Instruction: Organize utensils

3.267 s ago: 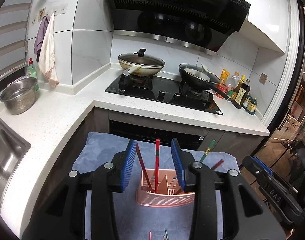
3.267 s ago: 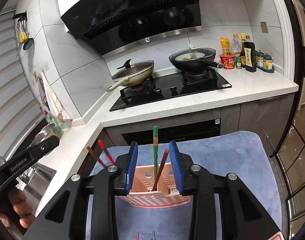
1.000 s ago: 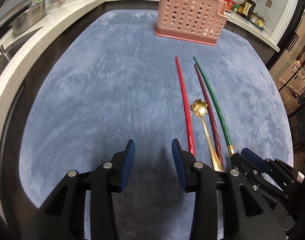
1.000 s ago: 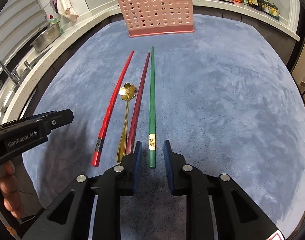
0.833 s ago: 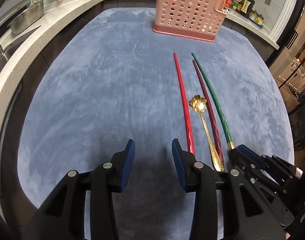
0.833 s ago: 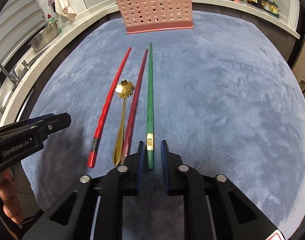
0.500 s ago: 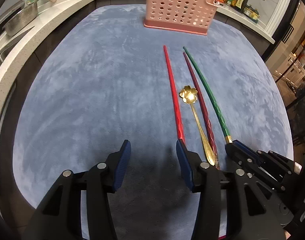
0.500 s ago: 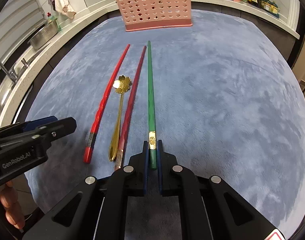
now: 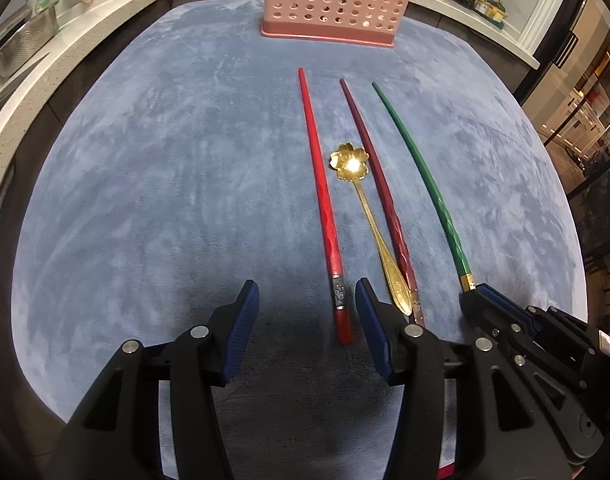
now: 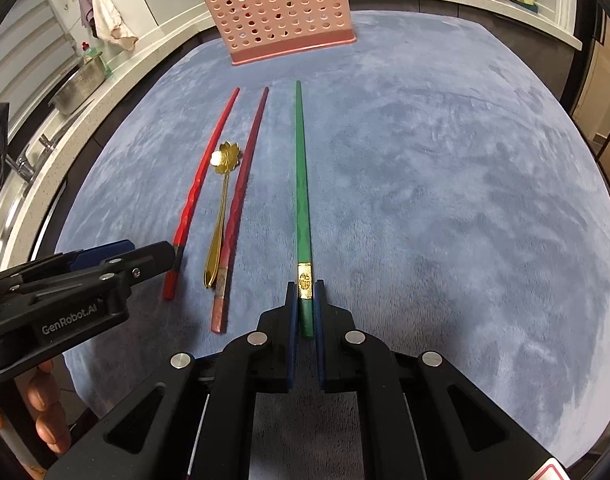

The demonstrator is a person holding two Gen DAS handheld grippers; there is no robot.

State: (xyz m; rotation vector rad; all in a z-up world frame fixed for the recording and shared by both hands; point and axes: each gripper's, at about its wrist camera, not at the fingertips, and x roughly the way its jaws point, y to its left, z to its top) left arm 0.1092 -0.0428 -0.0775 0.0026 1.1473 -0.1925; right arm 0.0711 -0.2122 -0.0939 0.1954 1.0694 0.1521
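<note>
Below the left wrist camera, the left tool is seen with its blue pads apart; they have just been opening, and the butt end of the red chopstick lies between them, nearer the right pad, not pressed by either. This chopstick lies flat on the blue mat, its long axis running straight away from the tool toward the pink basket at the far edge of the mat. Just to its right lie the gold spoon, the dark red chopstick and the green chopstick, all roughly parallel. The right tool is seen at the lower right, at the green chopstick's gold-banded end.

From the right wrist camera, the right tool is shown clamped on the butt of the green chopstick, which is still lying on the mat and pointing toward the basket. The left tool comes in from the left beside the red chopstick's butt end, which is nearest to it. Fingers of the person's hand are visible beneath it. Other utensils already stand in the basket. A lift along the stick's axis toward the basket is judged to be the likely coming move.
</note>
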